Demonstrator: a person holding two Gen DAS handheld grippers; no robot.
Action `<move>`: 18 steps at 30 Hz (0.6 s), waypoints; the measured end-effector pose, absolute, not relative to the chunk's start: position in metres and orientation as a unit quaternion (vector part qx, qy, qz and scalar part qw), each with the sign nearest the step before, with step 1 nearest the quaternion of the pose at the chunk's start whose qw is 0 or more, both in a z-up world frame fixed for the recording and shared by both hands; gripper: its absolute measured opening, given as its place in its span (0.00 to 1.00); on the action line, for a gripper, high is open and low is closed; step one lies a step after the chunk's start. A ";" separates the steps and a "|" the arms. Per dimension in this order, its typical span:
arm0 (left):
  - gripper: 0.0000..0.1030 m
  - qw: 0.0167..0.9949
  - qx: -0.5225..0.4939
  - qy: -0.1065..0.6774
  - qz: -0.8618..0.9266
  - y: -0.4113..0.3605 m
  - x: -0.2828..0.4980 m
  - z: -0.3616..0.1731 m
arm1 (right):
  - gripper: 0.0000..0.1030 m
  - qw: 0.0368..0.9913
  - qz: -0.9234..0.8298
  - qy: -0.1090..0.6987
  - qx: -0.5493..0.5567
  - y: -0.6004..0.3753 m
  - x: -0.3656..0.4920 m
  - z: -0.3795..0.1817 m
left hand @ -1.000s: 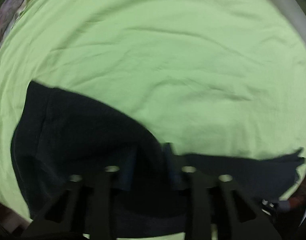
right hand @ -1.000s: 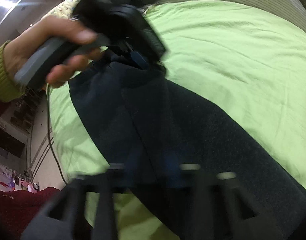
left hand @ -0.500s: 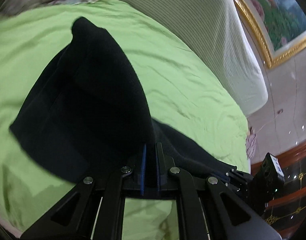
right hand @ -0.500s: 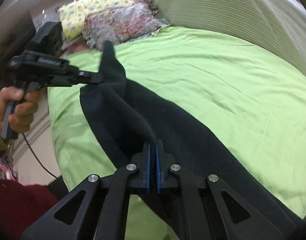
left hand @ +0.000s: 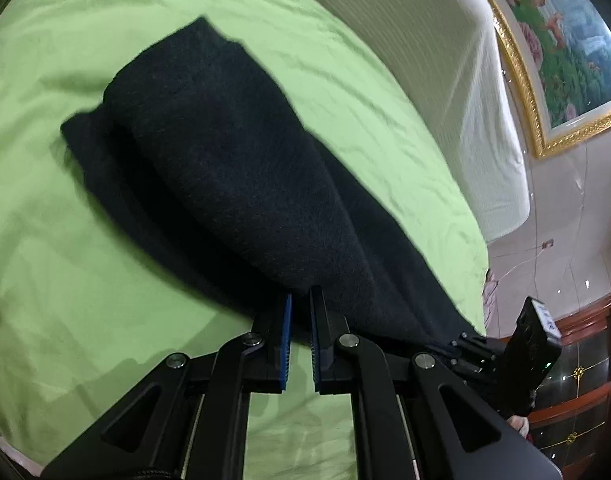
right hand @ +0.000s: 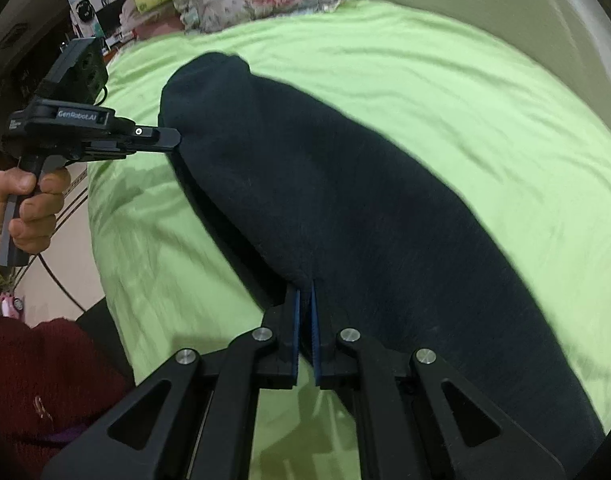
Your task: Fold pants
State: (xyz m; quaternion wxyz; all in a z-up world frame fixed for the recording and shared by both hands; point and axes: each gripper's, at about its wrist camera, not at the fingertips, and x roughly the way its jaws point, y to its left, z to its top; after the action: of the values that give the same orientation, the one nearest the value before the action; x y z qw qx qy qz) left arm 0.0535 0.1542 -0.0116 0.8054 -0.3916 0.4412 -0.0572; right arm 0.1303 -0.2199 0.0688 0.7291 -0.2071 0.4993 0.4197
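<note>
Green bedding point(left hand: 85, 240) covers the bed, and the dark pants point(left hand: 233, 184) lie along it doubled lengthwise, one leg laid over the other. The left gripper point(left hand: 299, 312) pinches the near edge of the top layer with its jaws almost together, and the right gripper point(right hand: 304, 296) nips the same edge further along the cloth, pressed nearly closed. Likely risks are letting go unevenly, so the upper leg slides off the lower and the edges stop matching, or dragging the soft sheet into wrinkles beneath the fold.
</note>
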 end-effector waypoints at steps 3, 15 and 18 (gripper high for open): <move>0.03 0.803 -0.394 0.443 -0.055 0.158 0.049 -0.021 | 0.06 0.716 0.429 0.505 -0.222 -0.218 0.125 0.070; 0.78 0.781 -0.458 0.421 0.058 0.222 0.020 -0.005 | 0.24 0.754 0.429 0.494 -0.048 -0.237 0.186 0.113; 0.78 0.752 -0.493 0.425 0.099 0.234 0.022 -0.014 | 0.26 0.782 0.376 0.496 -0.002 -0.240 0.232 0.112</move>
State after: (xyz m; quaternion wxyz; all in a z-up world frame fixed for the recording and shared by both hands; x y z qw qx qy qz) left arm 0.0217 0.2342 -0.0137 0.7525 -0.4933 0.4250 0.0992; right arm 0.2322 -0.2399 0.1125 0.7825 -0.0023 0.4961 0.3763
